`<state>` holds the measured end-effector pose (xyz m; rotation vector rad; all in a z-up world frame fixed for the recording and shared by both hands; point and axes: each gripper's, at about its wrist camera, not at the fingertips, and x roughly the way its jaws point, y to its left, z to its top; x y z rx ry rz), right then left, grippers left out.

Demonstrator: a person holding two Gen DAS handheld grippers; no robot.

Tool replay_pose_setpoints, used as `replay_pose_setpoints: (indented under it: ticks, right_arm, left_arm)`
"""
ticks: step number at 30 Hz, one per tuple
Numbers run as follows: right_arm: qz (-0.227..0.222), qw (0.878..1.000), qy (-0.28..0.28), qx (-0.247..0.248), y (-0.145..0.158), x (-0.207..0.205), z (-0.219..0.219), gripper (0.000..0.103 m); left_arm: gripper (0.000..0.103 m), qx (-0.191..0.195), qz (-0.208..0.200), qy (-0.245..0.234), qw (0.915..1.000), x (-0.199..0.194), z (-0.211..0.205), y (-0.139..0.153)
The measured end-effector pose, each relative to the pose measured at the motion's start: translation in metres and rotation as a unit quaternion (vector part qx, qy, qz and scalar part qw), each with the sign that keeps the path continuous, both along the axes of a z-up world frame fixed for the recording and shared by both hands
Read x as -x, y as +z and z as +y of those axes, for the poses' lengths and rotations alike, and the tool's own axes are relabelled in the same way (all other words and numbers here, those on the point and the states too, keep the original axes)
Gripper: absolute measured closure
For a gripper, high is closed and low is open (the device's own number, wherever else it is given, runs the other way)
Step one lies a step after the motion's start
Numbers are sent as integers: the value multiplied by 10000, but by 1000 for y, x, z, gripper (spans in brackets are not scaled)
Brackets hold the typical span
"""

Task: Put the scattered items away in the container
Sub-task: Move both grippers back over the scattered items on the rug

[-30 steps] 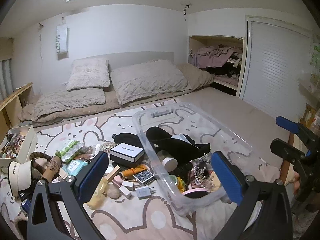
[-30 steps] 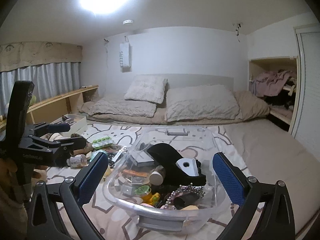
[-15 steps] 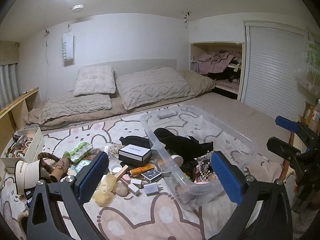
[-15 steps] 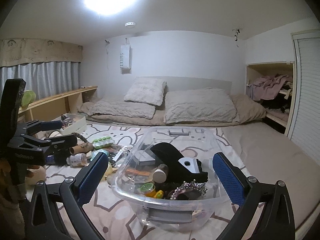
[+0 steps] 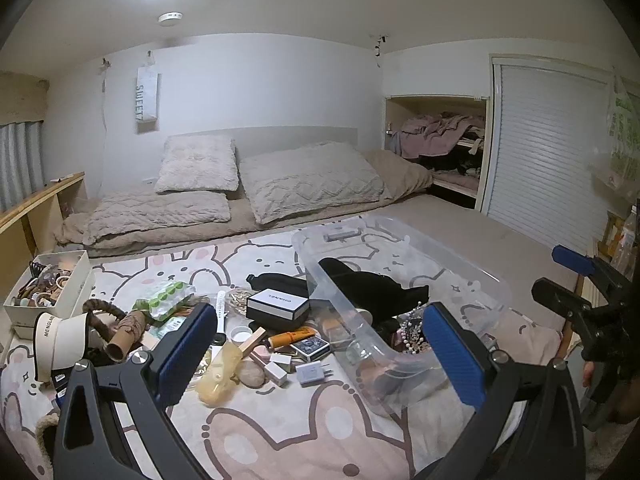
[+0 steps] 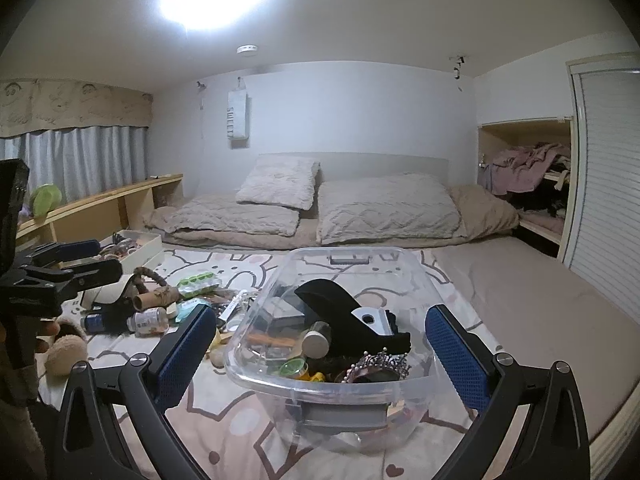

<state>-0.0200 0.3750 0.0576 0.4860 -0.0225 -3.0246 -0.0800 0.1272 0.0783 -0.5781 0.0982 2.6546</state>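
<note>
hovering tongs (image 5: 320, 354), both spread, empty

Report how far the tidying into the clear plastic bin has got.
Partly done. The clear plastic bin already holds a black fabric item, a beaded tiara and small jars. Nothing is in hand: the left gripper and right gripper are both open and empty. Still scattered on the bunny-print blanket: a black-and-white box, an orange tube, a white charger plug, a cream visor and more.
</note>
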Motion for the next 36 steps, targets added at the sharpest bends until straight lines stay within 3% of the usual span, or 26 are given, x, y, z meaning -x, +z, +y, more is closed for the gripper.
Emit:
replay_pose_setpoints:
  ticks: [15,36]
  right_arm:
    - [-41,9995,-282,116,-6,8,-5,0]
    - [230,9990,207,331,-6,52,-57,0]
  left_arm:
    - [0,-182,-110,209,9996,12,-38,-10]
    - [0,-444,-122,1184,9919,54,-136,-24]
